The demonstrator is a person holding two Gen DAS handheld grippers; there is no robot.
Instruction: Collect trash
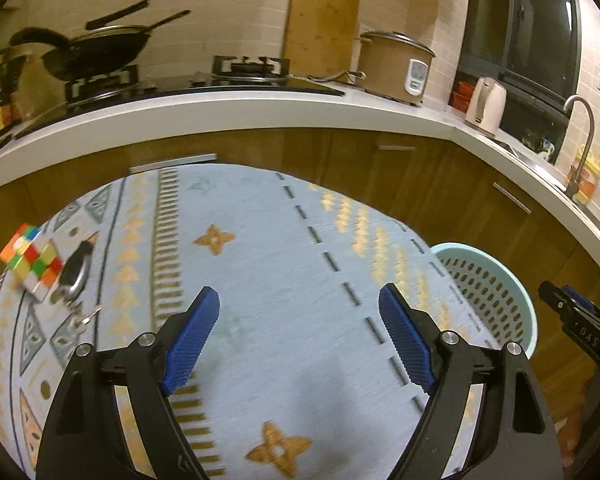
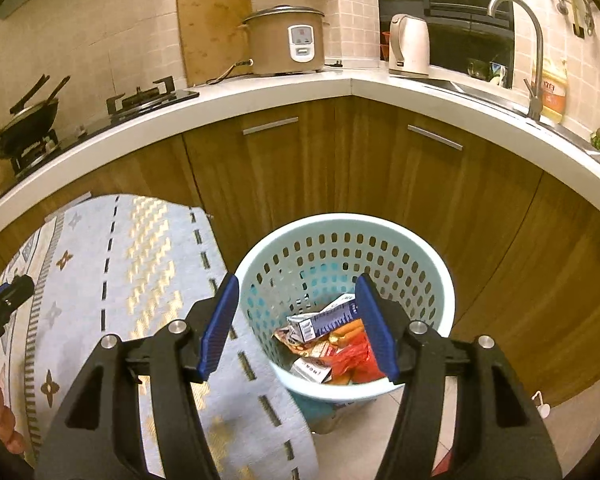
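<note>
Left wrist view, from left to right: a colourful puzzle cube (image 1: 30,258) sits at the far left edge of the patterned cloth (image 1: 260,264), with a black key fob and keys (image 1: 74,280) just beside it. The left gripper (image 1: 299,304) hangs over the bare middle of the cloth, its blue pads spread wide with nothing between them. Past the cloth's right edge stands the pale green perforated basket (image 1: 496,292), and the tip of the other tool shows at the far right.

Right wrist view: the cloth (image 2: 140,264) lies at left, the basket (image 2: 340,248) just beside it on the floor in front of wooden cabinets (image 2: 440,200). The right gripper (image 2: 296,292) hovers above the basket, jaws apart and empty. The trash (image 2: 332,340), cartons and red and orange wrappers, lies in the basket's bottom.
</note>
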